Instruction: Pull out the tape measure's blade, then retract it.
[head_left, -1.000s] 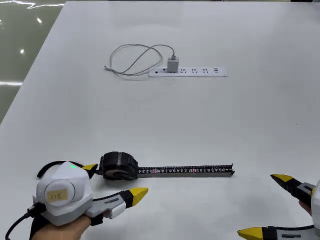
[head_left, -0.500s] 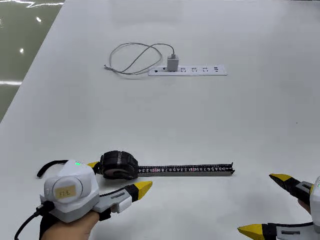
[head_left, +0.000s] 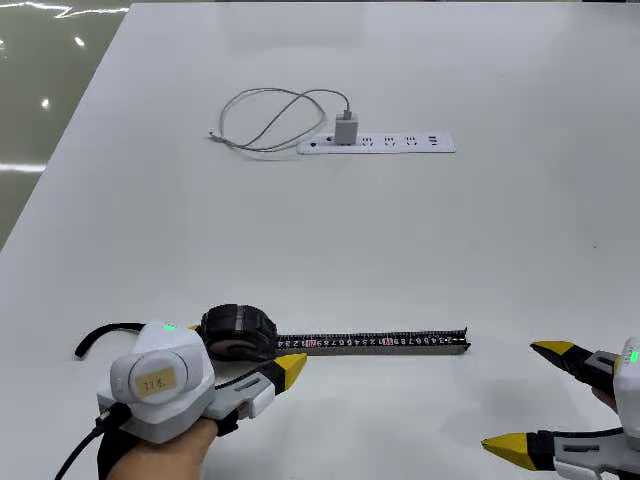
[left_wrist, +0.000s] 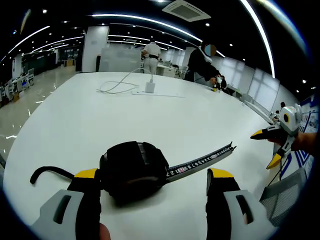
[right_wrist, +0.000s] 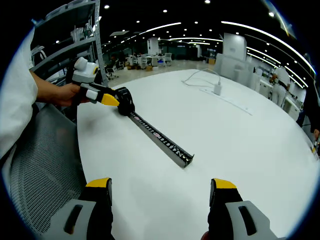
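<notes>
A white table (head_left: 420, 240) seen from above. The tape measure (head_left: 238, 332) lies near its front edge, towards the left, black case on its side. Its blade (head_left: 380, 341) is out flat to the right, and the end hook is well apart from the right gripper (head_left: 528, 400). In the left gripper view, the left gripper (left_wrist: 153, 173) has its jaws spread on either side of the case, not closed on it. The case sits nearer one jaw; contact cannot be told. The right gripper's jaws are spread too and hold nothing.

The blade looks fully drawn, so retraction seems to be the step in hand. To do it well, centre the case between the left jaws before squeezing. Grip its flat sides so it cannot twist. Keep the blade's path clear, and perhaps guide the hook with the right gripper so it runs back slowly rather than whipping.

Compared with a second ago, the left gripper has slid right and forward — its near yellow tip now reaches past the case. The right gripper has crept inward a little. Tape measure and blade have not moved.
</notes>
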